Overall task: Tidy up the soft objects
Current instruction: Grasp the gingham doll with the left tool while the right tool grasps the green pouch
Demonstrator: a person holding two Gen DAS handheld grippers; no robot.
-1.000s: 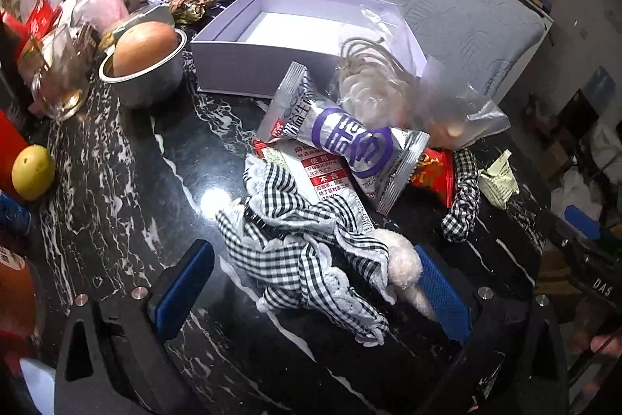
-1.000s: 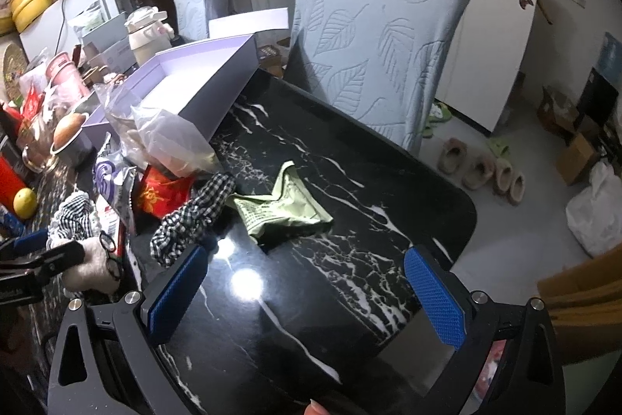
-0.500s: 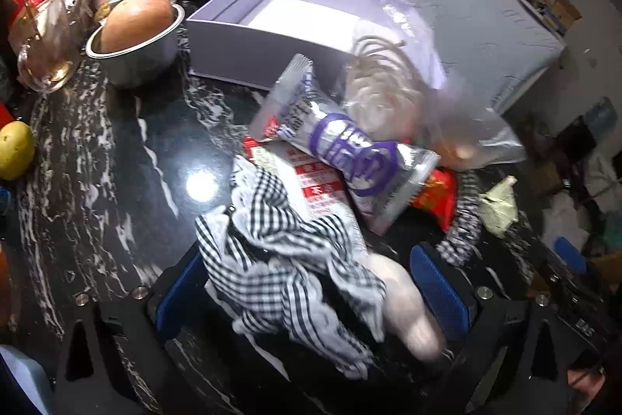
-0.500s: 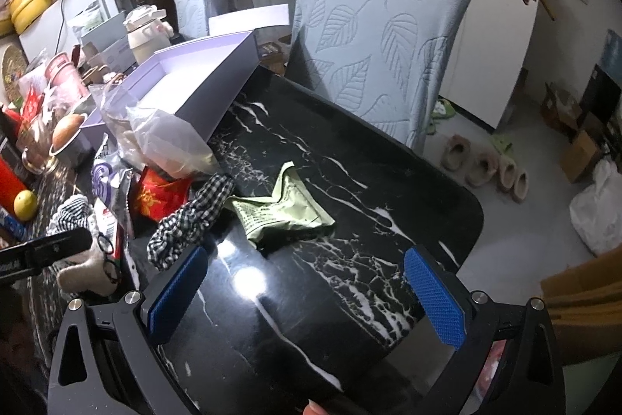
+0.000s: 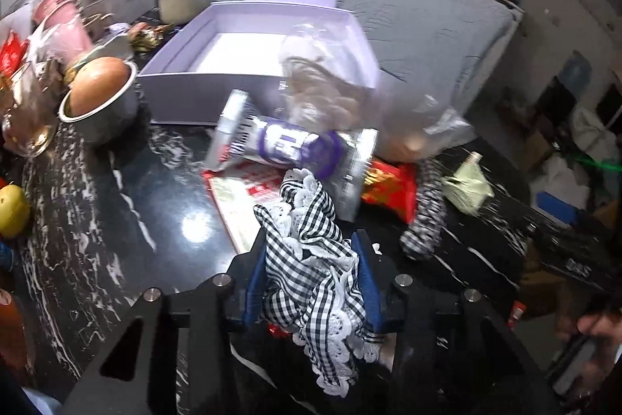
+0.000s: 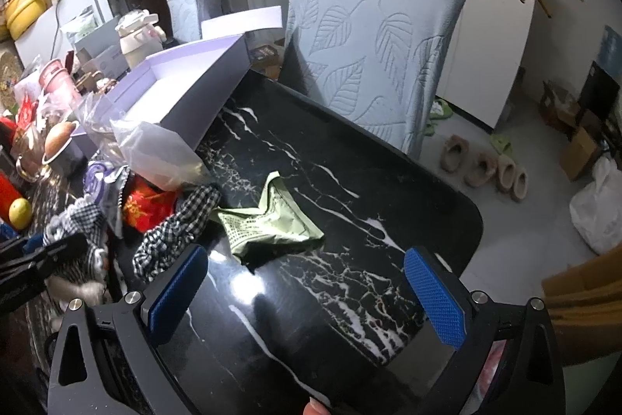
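My left gripper [image 5: 311, 267] is shut on a black-and-white checked cloth with lace trim [image 5: 311, 259] and holds it above the black marble table [image 5: 116, 220]; it also shows in the right wrist view [image 6: 77, 220]. A checked scrunchie [image 5: 425, 216] and a pale green pouch [image 5: 466, 185] lie to the right. An open lavender box [image 5: 248, 65] stands behind the pile. My right gripper [image 6: 307, 290] is open and empty over bare table, near the scrunchie [image 6: 179, 228] and green pouch [image 6: 268, 220].
A silver-purple snack pack [image 5: 287, 146], a red packet [image 5: 388, 185] and a clear plastic bag [image 5: 350, 104] lie before the box. A metal bowl with an onion [image 5: 97, 100], a lemon [image 5: 13, 216] and jars stand at left. A grey chair [image 6: 373, 37] is behind the table.
My left gripper has closed on the checked cloth and lifted it off the table. My right gripper has barely moved and stays open.
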